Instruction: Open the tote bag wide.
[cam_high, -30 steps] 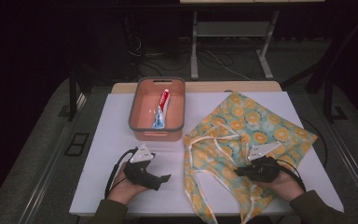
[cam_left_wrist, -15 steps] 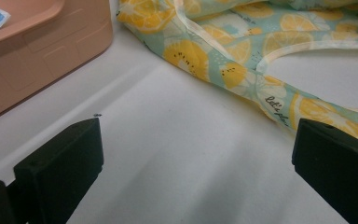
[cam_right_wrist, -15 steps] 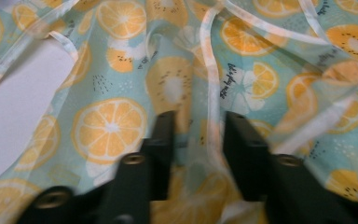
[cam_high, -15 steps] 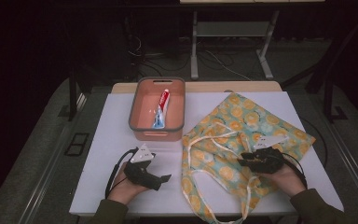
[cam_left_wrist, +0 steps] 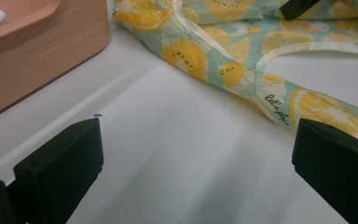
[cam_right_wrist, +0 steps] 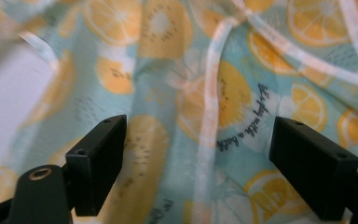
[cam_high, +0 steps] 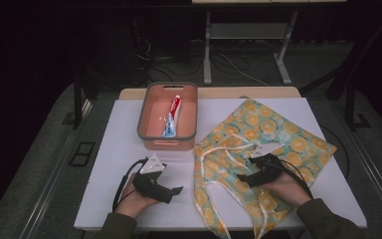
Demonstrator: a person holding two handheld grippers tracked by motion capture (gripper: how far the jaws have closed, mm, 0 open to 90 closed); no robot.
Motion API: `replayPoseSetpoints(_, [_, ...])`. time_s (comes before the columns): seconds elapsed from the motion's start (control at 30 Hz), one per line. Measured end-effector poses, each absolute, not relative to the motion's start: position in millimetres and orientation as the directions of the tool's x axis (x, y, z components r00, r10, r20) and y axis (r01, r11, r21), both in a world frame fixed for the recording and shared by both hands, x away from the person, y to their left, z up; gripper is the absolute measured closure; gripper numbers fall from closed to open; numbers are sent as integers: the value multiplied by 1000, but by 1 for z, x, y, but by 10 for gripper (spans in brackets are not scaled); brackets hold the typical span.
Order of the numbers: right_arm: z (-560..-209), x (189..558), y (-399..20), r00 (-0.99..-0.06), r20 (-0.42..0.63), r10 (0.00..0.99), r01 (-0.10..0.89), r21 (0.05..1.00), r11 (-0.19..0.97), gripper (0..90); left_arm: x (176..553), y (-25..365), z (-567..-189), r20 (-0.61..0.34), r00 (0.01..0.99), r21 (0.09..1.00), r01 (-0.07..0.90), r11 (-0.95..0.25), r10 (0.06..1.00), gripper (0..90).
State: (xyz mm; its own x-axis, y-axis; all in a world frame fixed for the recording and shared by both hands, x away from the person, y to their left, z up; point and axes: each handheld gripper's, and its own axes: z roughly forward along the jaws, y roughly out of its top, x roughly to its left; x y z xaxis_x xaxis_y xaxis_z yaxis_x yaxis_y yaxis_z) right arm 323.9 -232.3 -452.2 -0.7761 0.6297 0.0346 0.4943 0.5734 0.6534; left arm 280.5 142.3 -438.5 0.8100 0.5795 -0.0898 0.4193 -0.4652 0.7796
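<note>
Since a second ago the right gripper [cam_high: 246,175] has slid left across the mint-green cloth bag with the orange-slice print [cam_high: 273,132], away from the lower right part toward the tangle of handles; its jaws have just been opening and now stand spread over the fabric, pinching nothing, with a pale strap [cam_right_wrist: 212,126] running between them in the right gripper view. The bag's lower edge looks a little more bunched than before. The left gripper [cam_high: 176,190] is in the same spot, jaws wide apart above the bare white tabletop [cam_high: 124,129].

The bag lies flat on the table's right half, long axis diagonal, from the near-left handle end up to the far-right corner. Script on the fabric reads roughly "let's pla…" in the left gripper view; the rest is too blurred.

Farther back, left of the bag: a salmon-pink plastic bin with a grey rim [cam_high: 149,130] holding a red-and-blue toothpaste tube [cam_high: 172,114], its lettering unreadable.
</note>
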Motion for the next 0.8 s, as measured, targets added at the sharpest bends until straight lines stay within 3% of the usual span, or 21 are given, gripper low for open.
replayPoseSetpoints(0.1, [-451,325,-236,-765,29,643,497,660,563,309,281,143,-439,-90,810,778,420,-467,579,5])
replayPoseSetpoints(0.3, [-450,331,-249,-735,36,678,513,682,521,653,280,142,-439,-90,810,779,420,-466,579,5])
replayPoseSetpoints(0.43, [-450,334,-254,-725,40,687,521,684,510,818,280,142,-439,-91,810,779,420,-466,579,5])
replayPoseSetpoints(0.8, [-420,337,-267,-709,70,701,487,768,416,862,281,142,-439,-92,810,779,421,-465,579,6])
